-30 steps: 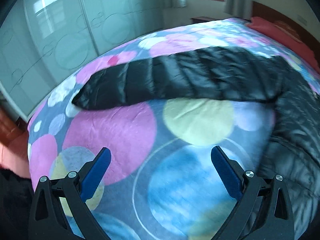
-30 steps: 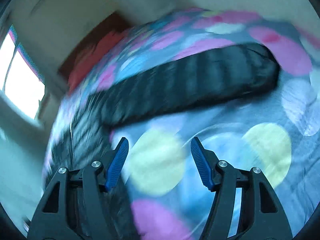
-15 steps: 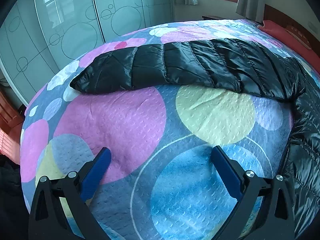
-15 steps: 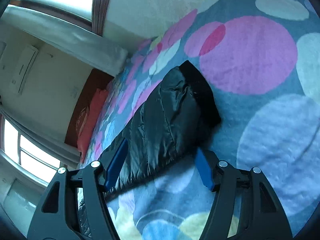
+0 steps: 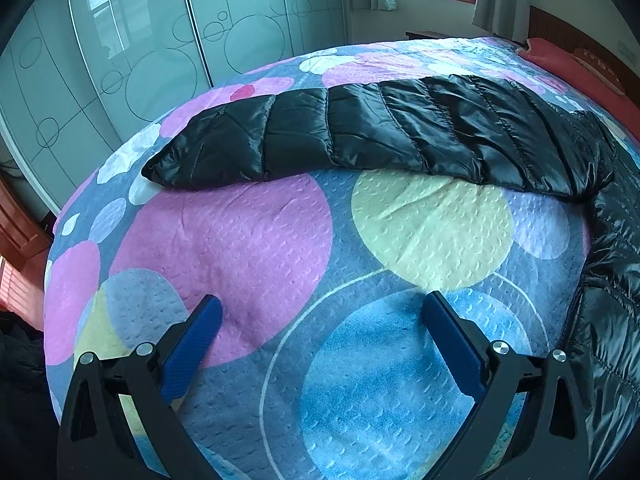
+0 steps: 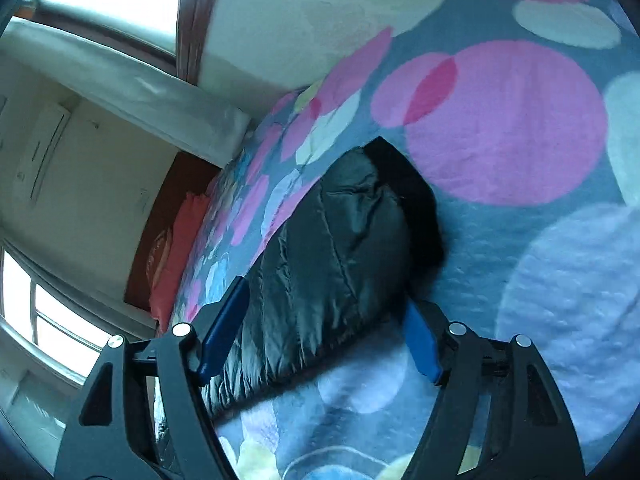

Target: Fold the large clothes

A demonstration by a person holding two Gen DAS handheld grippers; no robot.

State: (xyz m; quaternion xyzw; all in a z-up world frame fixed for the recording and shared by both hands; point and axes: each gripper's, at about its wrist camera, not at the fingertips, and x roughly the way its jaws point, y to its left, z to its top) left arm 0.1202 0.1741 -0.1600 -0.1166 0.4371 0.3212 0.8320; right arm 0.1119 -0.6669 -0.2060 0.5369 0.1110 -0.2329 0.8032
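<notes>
A black jacket [image 5: 420, 132] lies on the bed [image 5: 248, 240], one sleeve [image 6: 332, 264] stretched flat toward nine o'clock, ready for folding inward; the right gripper [image 6: 320, 332] has just widened its fingers, which straddle the sleeve near its cuff without pinching; the left gripper [image 5: 320, 332] hovers released over bare bedspread, holding nothing.

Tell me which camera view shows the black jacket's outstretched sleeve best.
The left wrist view: the whole sleeve lies stretched across the bedspread, cuff to shoulder. The right wrist view shows only its cuff end, close up between the open right gripper fingers.
</notes>
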